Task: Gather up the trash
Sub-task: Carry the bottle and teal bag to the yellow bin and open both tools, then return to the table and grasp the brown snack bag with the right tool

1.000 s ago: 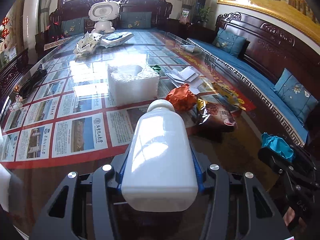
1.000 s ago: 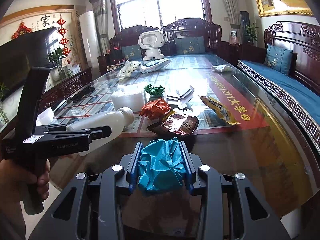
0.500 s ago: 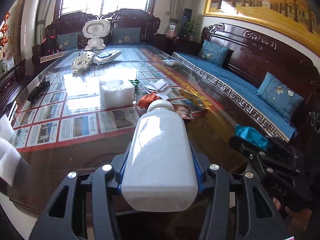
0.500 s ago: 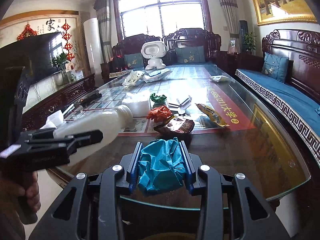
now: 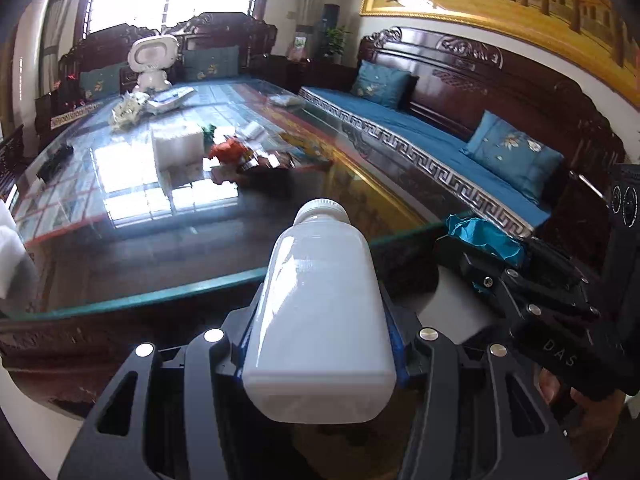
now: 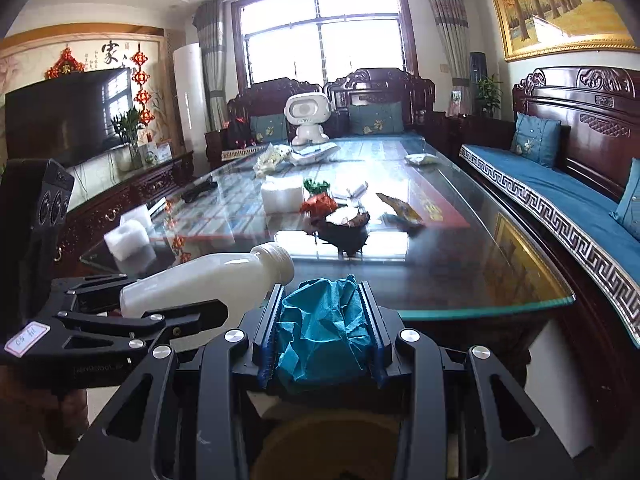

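My left gripper (image 5: 320, 320) is shut on a white plastic bottle (image 5: 320, 304), held just off the near edge of the glass table (image 5: 160, 296). The bottle also shows in the right wrist view (image 6: 208, 280). My right gripper (image 6: 324, 328) is shut on a crumpled teal paper wad (image 6: 324, 332), also off the table's near edge; the wad shows in the left wrist view (image 5: 484, 236). On the table lie an orange wrapper (image 6: 318, 204), a brown snack bag (image 6: 348, 218), a yellow wrapper (image 6: 400, 208) and a white foam block (image 6: 282, 196).
A tan round opening (image 6: 328, 452) shows below my right gripper. A white robot toy (image 6: 306, 118) and more packaging (image 6: 276, 156) stand at the table's far end. A blue-cushioned wooden bench (image 6: 560, 200) runs along the right. White foam pieces (image 6: 128, 236) lie at the table's left corner.
Both grippers have pulled back from over the table to beyond its near edge, still holding the bottle and the teal wad. The tan opening has come into view below the right gripper.
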Tool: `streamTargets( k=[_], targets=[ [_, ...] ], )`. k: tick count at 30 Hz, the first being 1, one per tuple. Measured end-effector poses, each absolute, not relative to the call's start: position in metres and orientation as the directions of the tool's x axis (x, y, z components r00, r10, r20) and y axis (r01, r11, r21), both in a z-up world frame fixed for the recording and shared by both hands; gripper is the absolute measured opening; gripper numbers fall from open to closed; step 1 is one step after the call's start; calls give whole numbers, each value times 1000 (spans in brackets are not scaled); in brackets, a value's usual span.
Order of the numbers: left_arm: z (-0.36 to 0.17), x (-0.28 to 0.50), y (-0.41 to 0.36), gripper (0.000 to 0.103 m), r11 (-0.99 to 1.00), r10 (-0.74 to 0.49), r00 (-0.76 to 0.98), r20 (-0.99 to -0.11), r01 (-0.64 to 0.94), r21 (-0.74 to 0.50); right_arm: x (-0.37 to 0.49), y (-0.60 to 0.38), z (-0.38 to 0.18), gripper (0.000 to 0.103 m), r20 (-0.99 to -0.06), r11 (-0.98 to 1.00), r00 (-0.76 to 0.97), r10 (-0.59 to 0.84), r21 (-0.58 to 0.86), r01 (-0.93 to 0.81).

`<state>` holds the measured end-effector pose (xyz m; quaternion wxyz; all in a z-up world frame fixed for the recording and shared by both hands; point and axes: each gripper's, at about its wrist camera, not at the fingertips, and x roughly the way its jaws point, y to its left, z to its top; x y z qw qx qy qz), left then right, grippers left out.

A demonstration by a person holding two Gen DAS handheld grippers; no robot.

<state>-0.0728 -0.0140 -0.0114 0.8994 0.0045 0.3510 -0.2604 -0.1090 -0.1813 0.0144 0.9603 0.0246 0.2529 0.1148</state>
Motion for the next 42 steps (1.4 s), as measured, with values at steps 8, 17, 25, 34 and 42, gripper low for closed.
streamTargets(
  k=[8,17,25,34,42],
  targets=[
    [-52,-119,-31,51,827,-501,541,-676,530,-188,-154,-186,-30,36,-562,978,801,209,106,-180],
    [-72,-144,-32,51,812,-494,500,-711,558,-172,-175,-183,-66,59,-613,982,768,186,96,-161],
    [-84,-147,-41,51,787,-499,458,-736,595,-164,-183,-208,-63,59,-585,992,802,122,105,-74],
    [-96,-152,-71,66,726,-522,385,-761,668,-161,-182,-240,-65,65,-577,991,814,70,136,11],
    [-93,-152,-81,65,721,-519,402,-754,680,-134,-176,-240,-67,65,-585,990,807,85,144,0]
  ],
)
